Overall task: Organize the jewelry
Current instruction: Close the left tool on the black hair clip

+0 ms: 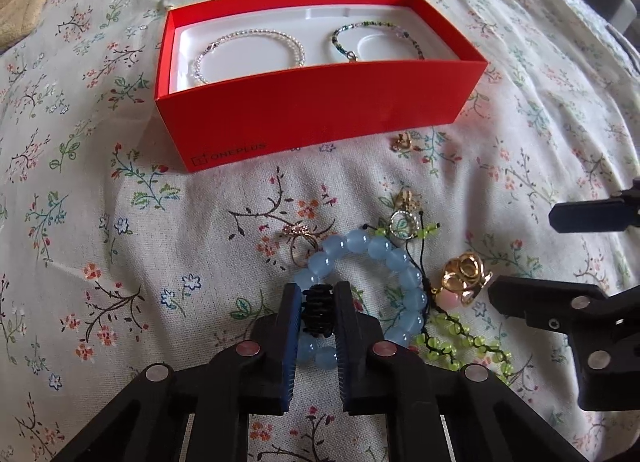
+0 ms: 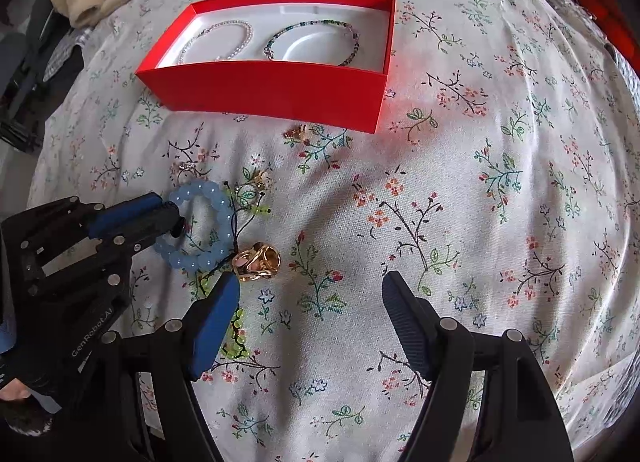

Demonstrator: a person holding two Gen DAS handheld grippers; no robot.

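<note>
Left wrist view, as we list it: left hand-held gripper (image 1: 318, 312) clamped narrowly on the black knotted section of the blue bead bracelet (image 1: 372, 262), which lies on the floral bedspread (image 1: 120, 221). We count a red box (image 1: 320, 117) beyond, holding a clear bead bracelet (image 1: 248, 53) and a dark bead bracelet (image 1: 376, 37) in its white tray. Just beside the blue bracelet we note a gold ornament (image 1: 464, 274), a green bead cord (image 1: 460, 338) and small gold rings (image 1: 404, 217). Right hand-held gripper (image 2: 312, 298) stands wide, holding nothing, its left finger near the gold ornament.
</note>
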